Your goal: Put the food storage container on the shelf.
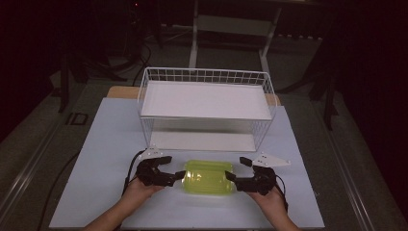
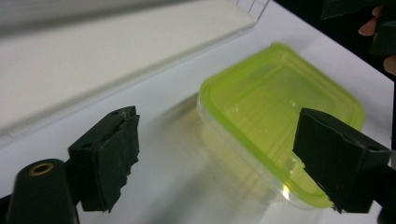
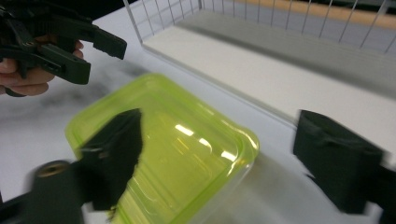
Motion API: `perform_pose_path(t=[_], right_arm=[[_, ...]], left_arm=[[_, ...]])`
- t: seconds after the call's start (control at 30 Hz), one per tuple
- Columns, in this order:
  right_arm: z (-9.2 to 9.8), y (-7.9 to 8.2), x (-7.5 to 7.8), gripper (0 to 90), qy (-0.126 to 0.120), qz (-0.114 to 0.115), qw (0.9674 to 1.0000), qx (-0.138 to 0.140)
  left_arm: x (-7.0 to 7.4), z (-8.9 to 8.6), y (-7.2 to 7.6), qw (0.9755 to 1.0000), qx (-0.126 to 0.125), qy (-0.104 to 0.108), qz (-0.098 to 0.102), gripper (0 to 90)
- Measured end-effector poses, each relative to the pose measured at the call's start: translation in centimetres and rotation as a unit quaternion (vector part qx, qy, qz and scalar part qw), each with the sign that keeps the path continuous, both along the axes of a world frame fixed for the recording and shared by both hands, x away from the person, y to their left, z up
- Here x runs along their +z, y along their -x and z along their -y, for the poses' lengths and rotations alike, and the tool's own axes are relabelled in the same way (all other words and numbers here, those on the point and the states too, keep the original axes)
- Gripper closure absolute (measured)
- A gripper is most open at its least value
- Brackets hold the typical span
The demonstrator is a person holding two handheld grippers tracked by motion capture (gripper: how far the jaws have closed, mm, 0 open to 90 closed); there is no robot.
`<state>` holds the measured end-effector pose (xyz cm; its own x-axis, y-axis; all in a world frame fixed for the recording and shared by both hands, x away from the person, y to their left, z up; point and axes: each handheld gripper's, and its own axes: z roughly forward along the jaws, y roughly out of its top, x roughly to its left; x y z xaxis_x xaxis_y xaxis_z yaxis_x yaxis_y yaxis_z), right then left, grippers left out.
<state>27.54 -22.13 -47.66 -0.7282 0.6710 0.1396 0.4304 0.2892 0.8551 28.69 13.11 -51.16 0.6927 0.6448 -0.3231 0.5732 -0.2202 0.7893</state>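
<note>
High view. A lime-green lidded container (image 1: pixel 209 176) lies flat on the white table (image 1: pixel 96 159), just in front of a 2-tier white wire rack (image 1: pixel 207 108). The left gripper (image 1: pixel 168 169) stands at the container's left end and the right gripper (image 1: pixel 238 169) at its right end, so the container sits between the 2 tools. Each gripper's jaws are spread, with the nearer jaw tip at the container's end wall; whether a tip touches the wall cannot be told.

Left gripper view. The 2 black jaws are wide apart with nothing clamped between them. The container (image 2: pixel 280 107) lies ahead and toward the right jaw, whose pad overlaps the container's near rim in the picture. The rack's lower shelf (image 2: pixel 93 65) runs along the upper left.

Right gripper view. The jaws are again wide apart, gripping nothing. The container (image 3: pixel 187 144) lies beneath and ahead of the left jaw, clear of the right jaw. The left gripper (image 3: pixel 98 58), jaws parted, shows beyond the container's far end.
</note>
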Motion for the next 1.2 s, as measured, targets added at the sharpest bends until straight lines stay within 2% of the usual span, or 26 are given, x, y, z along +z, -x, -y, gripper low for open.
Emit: perform_pose_path(t=[0.07, 0.1, 0.17, 0.23, 0.37, 0.43, 0.47, 0.53, 0.57, 0.6, 0.7, 0.77, 0.9, 1.07, 1.2], right_arm=[[0.0, -0.2, -0.5, 26.7, 0.007, -0.009, 0.9999, -0.004], [0.0, -0.2, -0.7, 28.8, 0.011, -0.017, 0.9998, -0.004], [-0.2, -0.4, -1.4, 29.4, 0.021, -0.037, 0.9991, -0.007], [-0.4, -0.7, -2.0, 30.7, 0.031, -0.059, 0.9978, -0.006], [-0.8, -0.8, -2.7, 34.3, 0.04, -0.087, 0.9953, -0.015], [-0.9, -1.0, -2.9, 35.6, 0.03, -0.102, 0.9942, -0.012], [-0.9, -1.0, -2.9, 38.0, 0.029, -0.105, 0.994, -0.01], [-0.8, -1.0, -2.9, 39.8, 0.025, -0.112, 0.9933, -0.01], [-0.7, -1.0, -2.8, 47.2, 0.023, -0.118, 0.9927, -0.011], [-0.6, -1.0, -2.9, 50.5, 0.034, -0.119, 0.9923, -0.01], [-0.3, -1.1, -2.9, 54.8, 0.016, -0.14, 0.99, -0.003], [-0.4, -0.9, -2.7, 55.6, 0.023, -0.137, 0.9903, -0.003], [-0.1, -0.7, -2.4, 61.4, 0.018, -0.136, 0.9906, 0.001], [-0.2, -0.3, -2.0, 63.5, 0.021, -0.131, 0.9911, 0.006], [-0.2, -0.2, -1.9, 65.4, 0.015, -0.137, 0.9905, 0.008]], left_arm=[[-0.4, 0.1, 0.0, 1.0, 0.0, 0.002, -0.008, 16.6], [-0.6, 0.1, -0.1, 0.9998, 0.002, 0.004, -0.018, 21.0], [-0.8, 0.2, -0.3, 0.9994, 0.004, 0.003, -0.034, 23.5], [-0.9, 0.3, -0.2, 0.9992, 0.006, 0.005, -0.038, 30.7], [-1.1, 0.7, -0.3, 0.998, -0.014, 0.018, -0.059, 41.4], [-1.1, 0.9, -0.3, 0.9976, -0.019, 0.021, -0.062, 44.8], [-1.1, 1.0, -0.2, 0.9974, -0.027, 0.023, -0.063, 51.0], [-0.9, 1.3, -0.1, 0.9976, -0.03, 0.014, -0.062, 54.0], [-0.9, 1.4, -0.1, 0.9971, -0.038, 0.014, -0.064, 56.3], [-0.9, 1.5, -0.1, 0.9973, -0.035, 0.011, -0.063, 57.3], [-0.8, 1.6, 0.1, 0.9969, -0.037, 0.015, -0.067, 59.9], [-0.8, 1.6, 0.2, 0.9963, -0.039, 0.02, -0.073, 62.0], [-0.7, 1.7, 0.6, 0.9961, -0.043, 0.02, -0.074, 65.0], [-0.3, 1.9, 1.2, 0.9967, -0.038, 0.009, -0.071, 67.3], [-0.1, 1.9, 1.5, 0.9968, -0.037, 0.003, -0.07, 69.1]])
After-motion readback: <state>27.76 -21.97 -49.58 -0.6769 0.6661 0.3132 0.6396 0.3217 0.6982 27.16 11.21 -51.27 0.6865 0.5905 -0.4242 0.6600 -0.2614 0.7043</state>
